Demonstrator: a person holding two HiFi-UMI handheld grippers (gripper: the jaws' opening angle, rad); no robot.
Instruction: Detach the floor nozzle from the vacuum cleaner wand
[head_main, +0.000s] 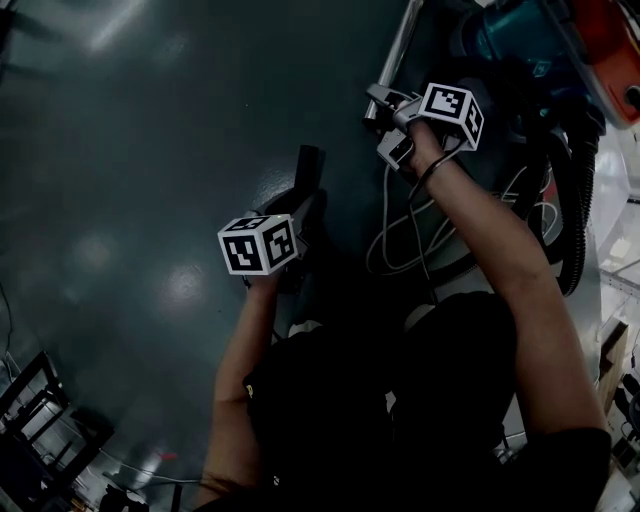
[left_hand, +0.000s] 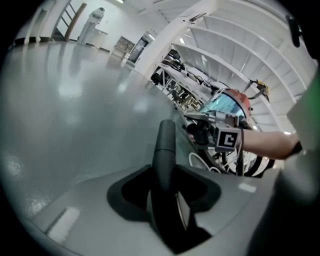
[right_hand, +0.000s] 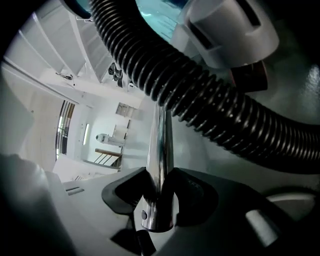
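1. Your left gripper (left_hand: 165, 200) is closed around the thick black neck of the floor nozzle (left_hand: 165, 142). The jaws stand fairly wide, and the neck fills the gap between them.
2. Your right gripper (right_hand: 159, 202) is clamped on the shiny metal wand (right_hand: 161, 150) close to its end. That end shows bare on the near side of the jaws.
3. In the head view, the two grippers are well apart above the dark floor (head_main: 150, 150). The far end of the nozzle neck stands free, with nothing plugged into it.
4. A ribbed black hose (right_hand: 210, 105) crosses above the wand. The teal vacuum cleaner body (head_main: 520, 40) lies beyond your right hand.
5. The separation looks done. What seems left is setting each part down and letting go.
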